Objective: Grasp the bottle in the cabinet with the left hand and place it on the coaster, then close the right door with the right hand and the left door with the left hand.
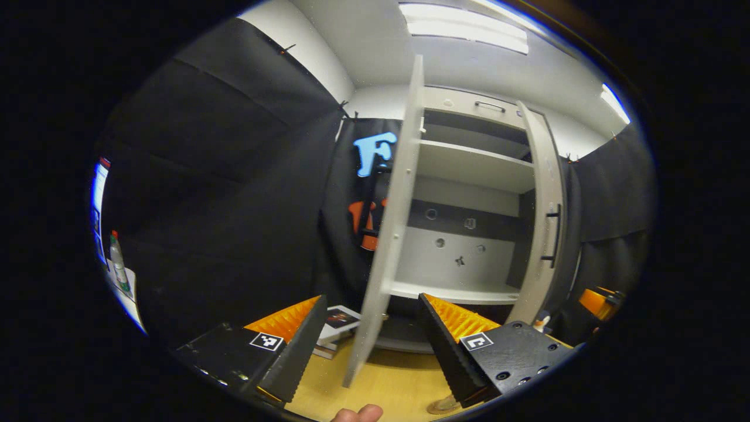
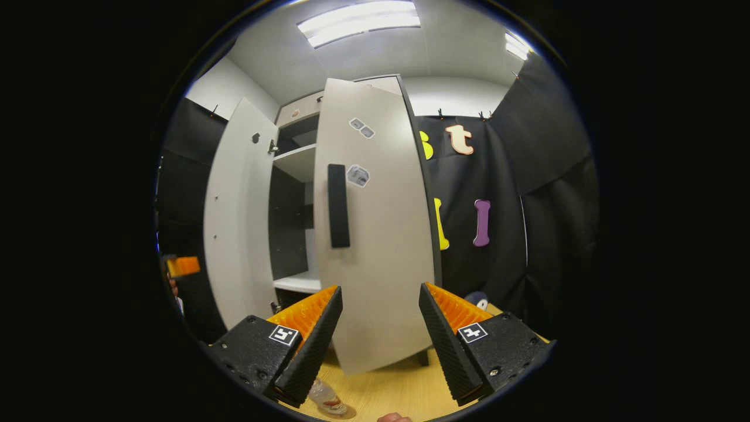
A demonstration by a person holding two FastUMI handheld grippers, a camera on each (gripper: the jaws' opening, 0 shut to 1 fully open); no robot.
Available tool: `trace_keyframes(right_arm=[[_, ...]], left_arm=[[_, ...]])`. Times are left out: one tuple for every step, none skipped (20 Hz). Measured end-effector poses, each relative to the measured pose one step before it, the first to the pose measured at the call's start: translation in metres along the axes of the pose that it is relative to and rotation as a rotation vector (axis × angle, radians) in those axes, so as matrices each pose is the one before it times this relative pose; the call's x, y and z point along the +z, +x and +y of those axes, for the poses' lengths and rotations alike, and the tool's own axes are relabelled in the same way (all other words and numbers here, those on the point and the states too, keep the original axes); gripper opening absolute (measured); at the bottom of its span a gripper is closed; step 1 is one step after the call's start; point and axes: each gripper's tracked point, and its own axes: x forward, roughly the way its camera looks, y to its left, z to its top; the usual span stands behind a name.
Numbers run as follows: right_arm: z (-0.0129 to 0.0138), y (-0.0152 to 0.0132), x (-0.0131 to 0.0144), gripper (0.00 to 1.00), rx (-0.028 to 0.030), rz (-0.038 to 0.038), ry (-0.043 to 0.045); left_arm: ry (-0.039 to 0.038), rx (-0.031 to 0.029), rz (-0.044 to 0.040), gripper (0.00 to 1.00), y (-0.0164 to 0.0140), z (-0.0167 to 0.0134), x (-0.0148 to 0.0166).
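Wooden table [image 2: 387,392], bottle [image 2: 325,398] below right tool [image 2: 375,346]

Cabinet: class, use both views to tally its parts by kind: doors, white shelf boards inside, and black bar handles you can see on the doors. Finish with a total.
Doors: 2, the left door and the right door
White shelf boards: 2, the upper shelf and the lower shelf
Black bar handles: 1, the handle on the right door
Total: 5
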Motion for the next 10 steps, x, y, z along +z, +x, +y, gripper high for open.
trace_keyframes(right_arm=[[0.00114,-0.00579,-0.00416,0.81,0.00775,0.01678,0.01038],[-0.00147,-0.00446,-0.0026,0.81,-0.00083,0.01577,0.00591],[-0.0037,-0.00424,-0.00079,0.81,-0.00669,0.01003,0.003],[-0.00281,-0.00249,0.00254,0.81,-0.00612,0.00118,0.00298],[-0.00328,-0.00171,0.00291,0.81,-0.00905,-0.00221,-0.00042],[-0.00226,-0.00182,0.00294,0.81,-0.00546,-0.0041,-0.00369],[-0.00069,-0.00175,0.00125,0.81,0.00218,0.00128,-0.00355],[-0.00162,-0.0025,-0.00008,0.81,0.00127,0.00835,-0.00343],[-0.0032,-0.00147,-0.0017,0.81,-0.00509,0.00769,-0.00622],[-0.00342,-0.00131,-0.00065,0.81,-0.00706,0.00626,-0.00928]], left_arm=[[0.00277,0.0448,-0.011,0.94,0.01151,0.01978,0.00502],[-0.01511,0.03444,-0.00991,0.95,0.0134,0.01569,0.00706],[-0.02618,0.01772,-0.01262,0.95,0.01517,0.00944,0.00866],[-0.02832,0.00279,-0.01501,0.95,0.01452,0.00486,0.00861],[-0.01716,-0.00137,-0.02273,0.95,0.01488,0.00226,0.00895],[0.00069,0.00999,-0.01844,0.95,0.01489,0.00201,0.00763],[0.0179,0.01113,-0.02325,0.99,0.01423,0.00242,0.00496],[0.02286,0.00565,-0.01046,0.95,0.01104,0.00108,0.00193],[0.01553,-0.00754,0.00398,0.95,0.00785,-0.00187,-0.00233],[0.00613,-0.01438,0.0089,0.99,0.00284,-0.00429,-0.00326]])
